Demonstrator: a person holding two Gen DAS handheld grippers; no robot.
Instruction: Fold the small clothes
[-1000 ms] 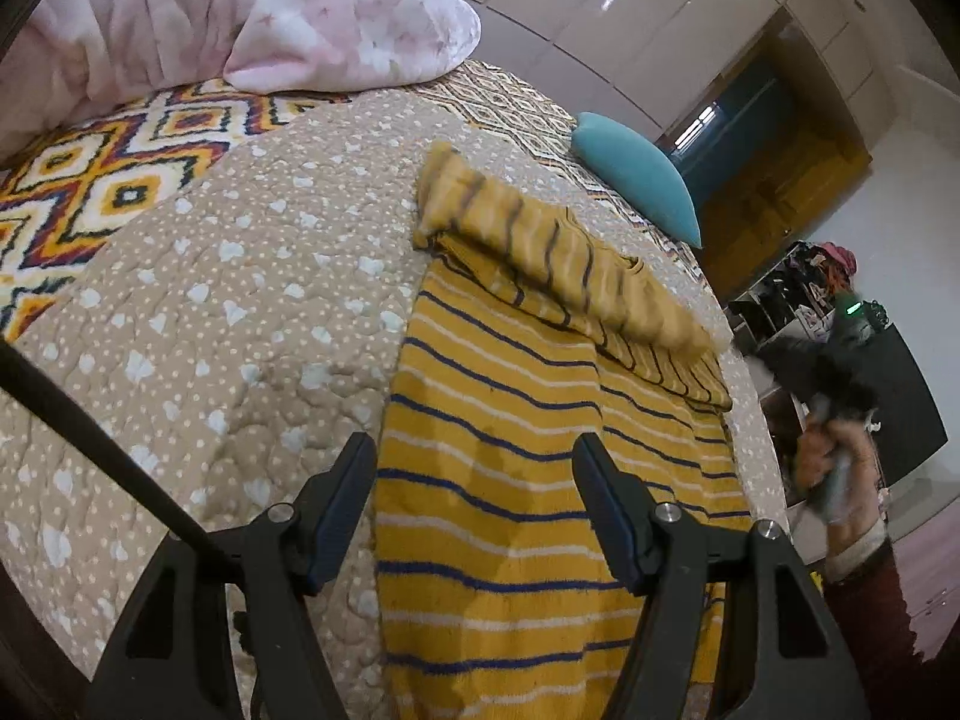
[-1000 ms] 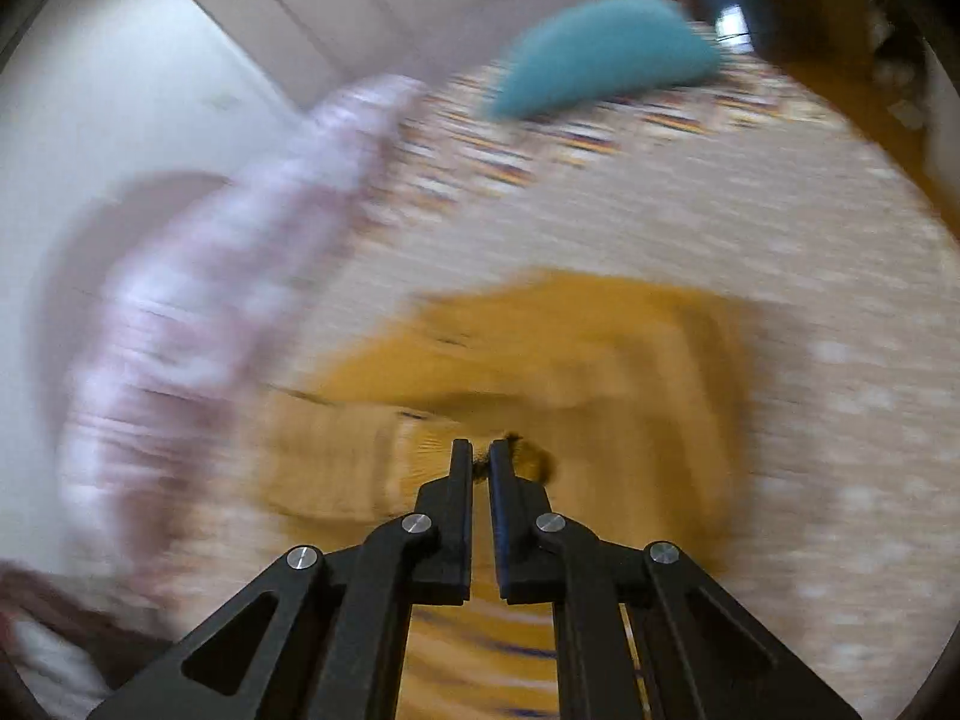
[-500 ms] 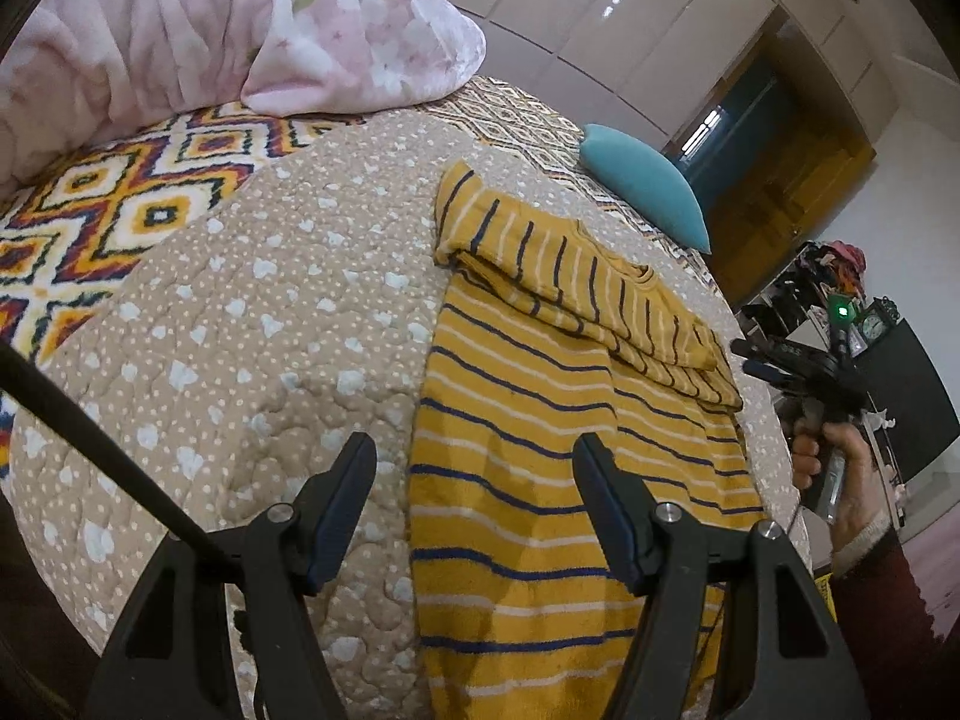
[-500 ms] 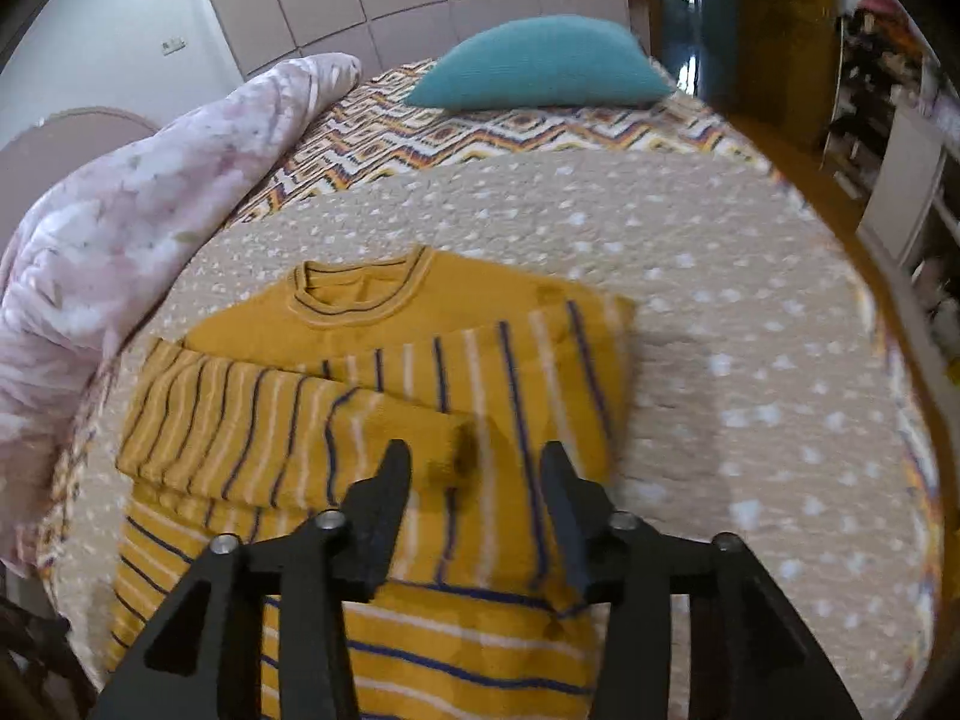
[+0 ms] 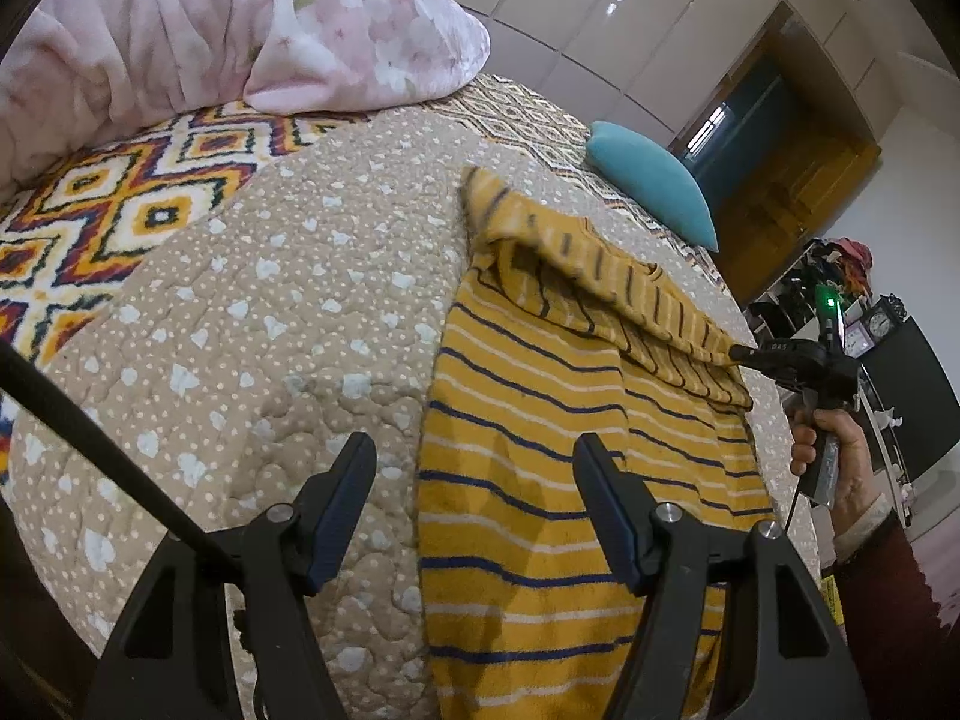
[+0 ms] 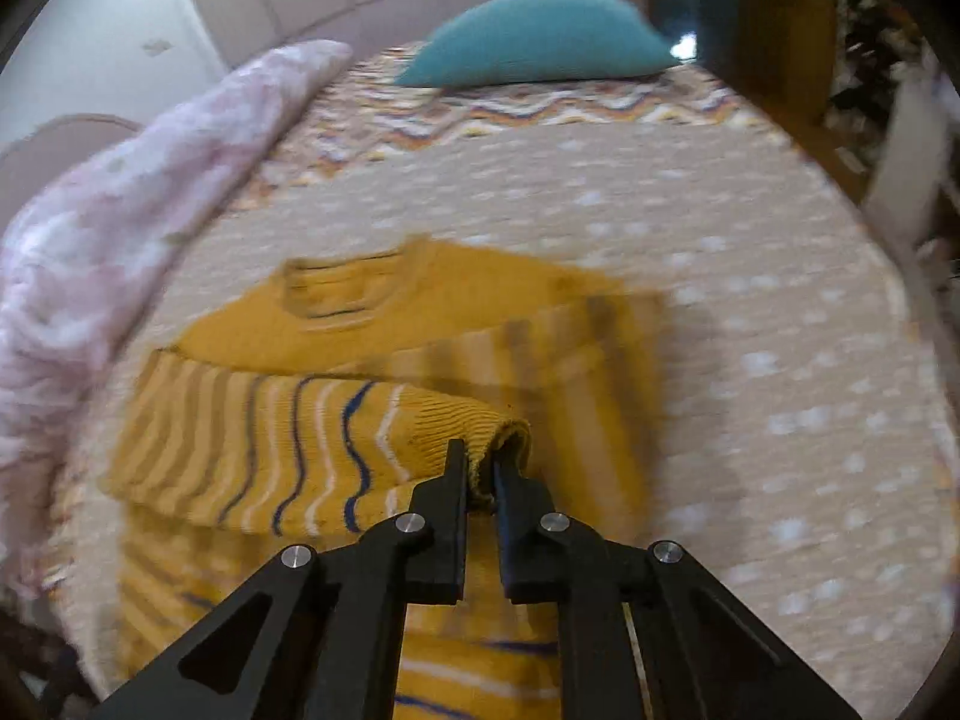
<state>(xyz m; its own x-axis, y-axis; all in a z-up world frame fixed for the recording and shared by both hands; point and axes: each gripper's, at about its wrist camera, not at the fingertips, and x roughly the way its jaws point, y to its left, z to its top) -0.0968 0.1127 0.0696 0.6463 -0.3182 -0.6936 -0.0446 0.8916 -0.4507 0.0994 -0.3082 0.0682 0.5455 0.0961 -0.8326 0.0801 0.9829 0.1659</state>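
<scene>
Right wrist view: right gripper point(image 6: 479, 471) clamped on sleeve cuff point(image 6: 510, 432) of yellow striped sweater point(image 6: 420, 324), frame centre, on dotted beige quilt point(image 6: 750, 276). Left wrist view: left gripper point(image 5: 474, 504) open, empty, lower centre, over sweater's edge.

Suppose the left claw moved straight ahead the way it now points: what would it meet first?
Probably the left edge of the yellow striped sweater lying flat on the beige dotted quilt. The open left claw straddles that edge, so depth leaves it uncertain which comes first.

mustard sweater point(image 5: 540, 450) navy-striped; quilt point(image 5: 300, 330) tan, white-dotted.
</scene>
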